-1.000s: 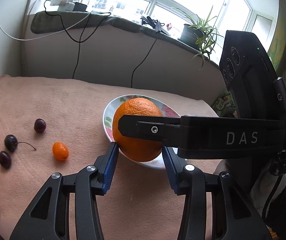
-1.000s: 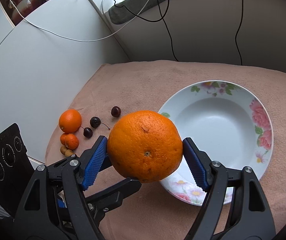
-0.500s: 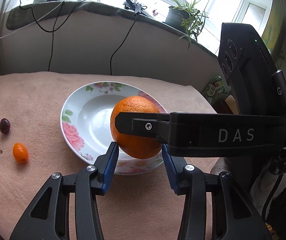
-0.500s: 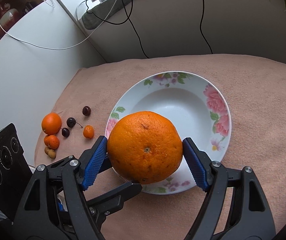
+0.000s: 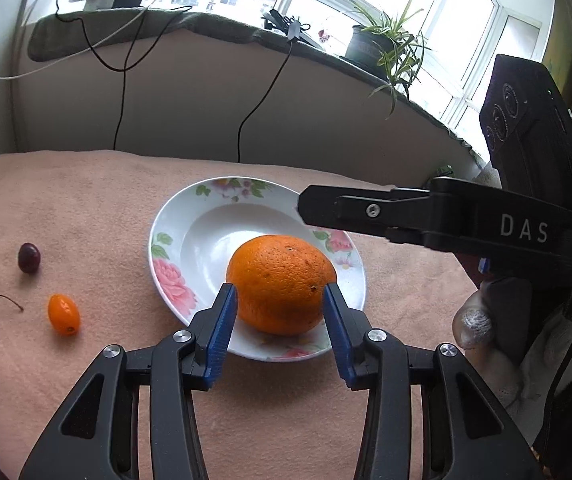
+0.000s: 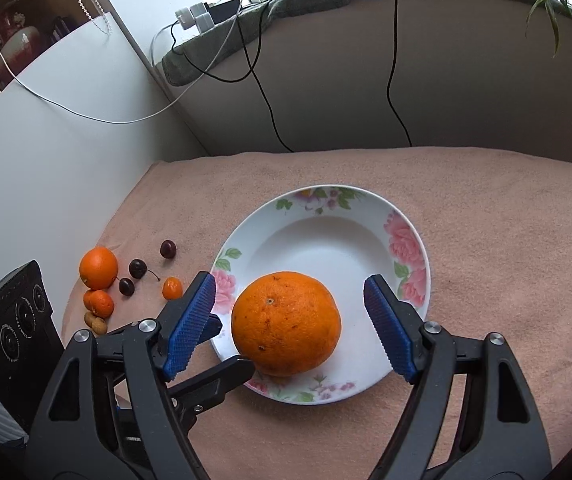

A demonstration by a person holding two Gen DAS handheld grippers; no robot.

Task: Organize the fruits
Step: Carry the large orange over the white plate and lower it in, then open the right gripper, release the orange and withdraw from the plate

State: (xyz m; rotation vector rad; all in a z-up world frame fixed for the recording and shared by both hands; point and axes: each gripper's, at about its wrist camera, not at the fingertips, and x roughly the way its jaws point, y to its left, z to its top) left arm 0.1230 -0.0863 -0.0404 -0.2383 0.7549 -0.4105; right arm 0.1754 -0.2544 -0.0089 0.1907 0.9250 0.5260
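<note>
- Orange (image 6: pixel 286 324) sits in the flowered plate (image 6: pixel 365 208), on the near side of the bowl part, resting on its own.
- Right gripper (image 6: pixel 290 318) has its blue fingers (image 6: pixel 385 328) spread wide on either side of the orange, with a clear gap both sides, so it's let go, nothing gripped.
- Left gripper (image 5: pixel 281 320) is low in front of the plate, and its fingers (image 5: pixel 222 328) frame the orange in the left wrist view. The jaws are closing a bit, but one finger shows in the right wrist view down by the plate's near rim, in front of the orange, so it looks empty.
- Plate is on a pinkish cloth over the counter (image 6: pixel 485 240).
- Off to the left of the plate, well apart from it: three cherries (image 6: pixel 138 268), a kumquat (image 6: pixel 172 288), a smaller orange (image 6: pixel 98 267), a tangerine (image 6: pixel 100 303) just below it, and a couple of small brownish things (image 6: pixel 96 323) I can't identify.
- Potted plant (image 5: pixel 381 46) and some cables (image 5: pixel 122 80) are up on the window ledge behind.
</note>
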